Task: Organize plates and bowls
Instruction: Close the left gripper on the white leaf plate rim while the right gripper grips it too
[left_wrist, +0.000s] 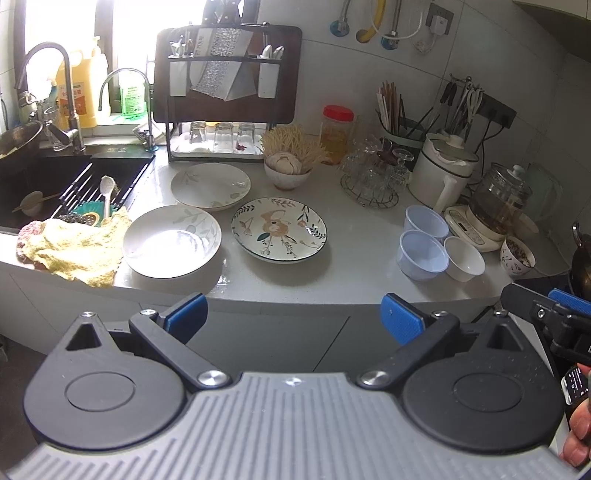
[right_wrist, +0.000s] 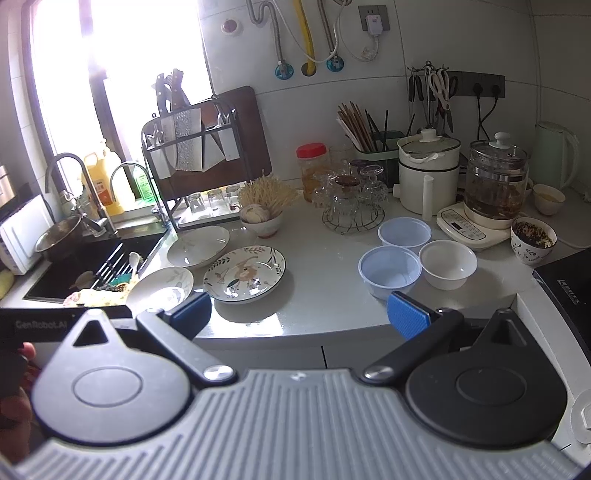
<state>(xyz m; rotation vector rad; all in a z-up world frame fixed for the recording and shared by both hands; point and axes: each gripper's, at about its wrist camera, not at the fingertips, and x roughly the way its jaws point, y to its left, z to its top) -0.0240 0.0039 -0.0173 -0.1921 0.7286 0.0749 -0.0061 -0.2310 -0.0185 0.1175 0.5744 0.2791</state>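
the left gripper fills the bottom of its view with blue pads spread wide and nothing between them, held short of the counter edge. the right gripper sits the same way in its own view, jaws apart and empty, in front of the counter.

nearest on the countertop, left of centre in the left view, lies a white plate with a faint leaf print, touching a yellow cloth that drapes at the sink's edge. just right of it is the floral plate, and behind both a second pale leaf plate, its rim just beside the first. toward the right of the frame two translucent blue plastic bowls stand one behind the other, a small white bowl touching the nearer one.

farther back, a bowl holding garlic stands before a red-lidded jar. a dish rack with upturned glasses occupies the upper centre, and a glass kettle on its base stands at the right.
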